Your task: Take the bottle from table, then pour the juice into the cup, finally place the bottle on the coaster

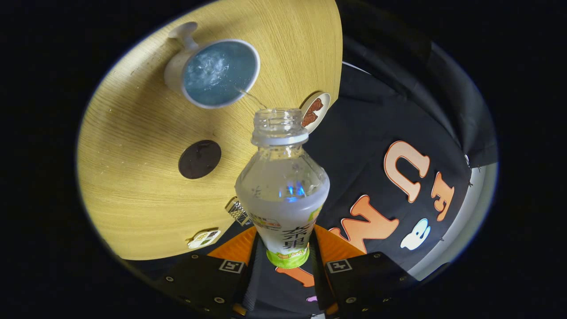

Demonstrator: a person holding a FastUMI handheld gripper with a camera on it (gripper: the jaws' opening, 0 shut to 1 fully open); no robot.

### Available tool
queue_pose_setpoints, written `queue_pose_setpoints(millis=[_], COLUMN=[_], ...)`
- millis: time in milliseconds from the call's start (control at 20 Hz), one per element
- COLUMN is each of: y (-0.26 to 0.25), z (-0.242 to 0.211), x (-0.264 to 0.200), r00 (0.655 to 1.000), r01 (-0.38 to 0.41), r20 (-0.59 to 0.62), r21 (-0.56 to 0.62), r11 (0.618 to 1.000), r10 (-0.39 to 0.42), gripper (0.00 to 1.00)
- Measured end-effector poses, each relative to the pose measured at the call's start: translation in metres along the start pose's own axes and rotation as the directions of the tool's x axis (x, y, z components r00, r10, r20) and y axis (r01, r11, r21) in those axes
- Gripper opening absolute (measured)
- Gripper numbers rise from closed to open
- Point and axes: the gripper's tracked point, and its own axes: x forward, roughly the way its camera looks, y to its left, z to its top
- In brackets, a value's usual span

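Risk of spilling onto the table (133,186) if the tilt steepens or drifts, since a thin stream of juice from the open neck barely clears the rim of the cup (220,73) well beyond the fingers. Bottle (283,186) pinched at its lower body between both fingers of the gripper (283,270), neck pointing ahead. Dark round coaster (199,159) ahead and to the left, between fingers and cup.

The gripper (284,261) sits at the bottom centre of the frame, rolled over so the scene ahead appears tilted. Its two fingers (250,261) press on either side of the bottle (283,195), clamping its lower body between them.
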Motion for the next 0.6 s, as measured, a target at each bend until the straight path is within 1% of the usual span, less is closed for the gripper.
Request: queue_pose_setpoints(millis=[200,350,450,500,600], y=[0.019,0.034,0.041,0.046,0.055], z=[0.002,0.004,0.006,0.008,0.013], x=[-0.003,-0.006,-0.009,-0.011,-0.014], r00=[0.999,0.997,0.995,0.994,0.990], r01=[-0.049,-0.076,-0.096,-0.107,-0.141], r20=[0.017,0.031,0.051,0.061,0.084], r21=[0.096,0.200,0.302,0.362,0.485], r11=[0.994,0.977,0.949,0.926,0.863], r10=[0.047,0.071,0.084,0.092,0.115], gripper=[0.53,0.53,0.53,0.53,0.53])
